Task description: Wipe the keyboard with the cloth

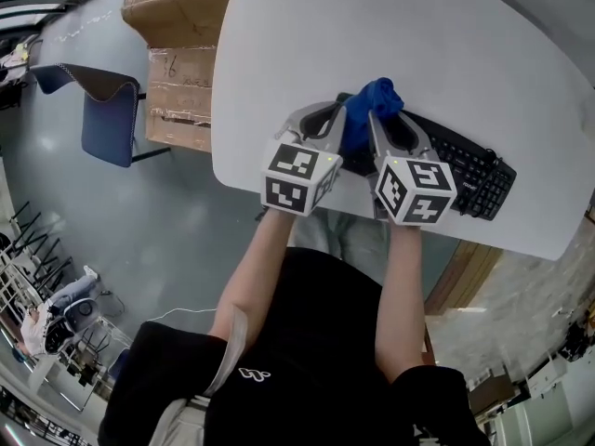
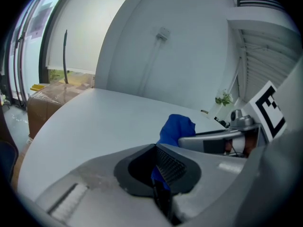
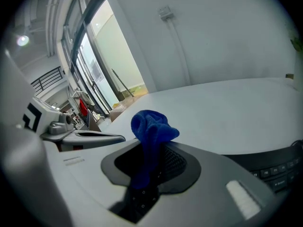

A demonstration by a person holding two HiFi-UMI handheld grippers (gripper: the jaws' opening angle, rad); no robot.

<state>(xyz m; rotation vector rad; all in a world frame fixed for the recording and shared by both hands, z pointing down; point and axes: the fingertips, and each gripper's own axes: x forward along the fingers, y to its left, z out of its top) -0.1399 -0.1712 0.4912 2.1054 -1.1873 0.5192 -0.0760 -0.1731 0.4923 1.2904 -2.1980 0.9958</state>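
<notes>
White table (image 1: 390, 35): rounded top, carries the keyboard; bare surface beyond the keyboard's far side.

Brown cardboard boxes (image 1: 181, 63): stacked on floor, well off the keyboard's left end, past the table rim. Not task items.

Black keyboard (image 1: 469, 170): lies flat, keys up, near the table's front edge. Long axis runs approx. left to right across the person, right end angled nearer the body. Left end hidden under the cloth and both claws; right end clear. Which long edge holds the space bar: can't tell.

Left gripper (image 2: 158, 174): over the keyboard's left end. Jaws closed tight, thin fold of blue cloth nipped between them.

Right gripper (image 3: 147, 174): just beside the left one, a bit further along toward the keyboard's middle. Jaws clamped on the cloth, w/ a bunch standing up past the tips.

Blue cloth (image 1: 370, 108): soft, crumpled, held between the two claws at the keyboard's left end. Contact w/ keys: can't tell.

Step in hand (est.): cloth gripped by both claws and placed at the start end; wipe looks barely begun, since most of the keyboard lies to the right of the cloth.

Next move (est.): press the bunch down on the keys, then draw along the long axis toward the right end. Needs light pressure and both grips kept, else the keyboard may slide.
</notes>
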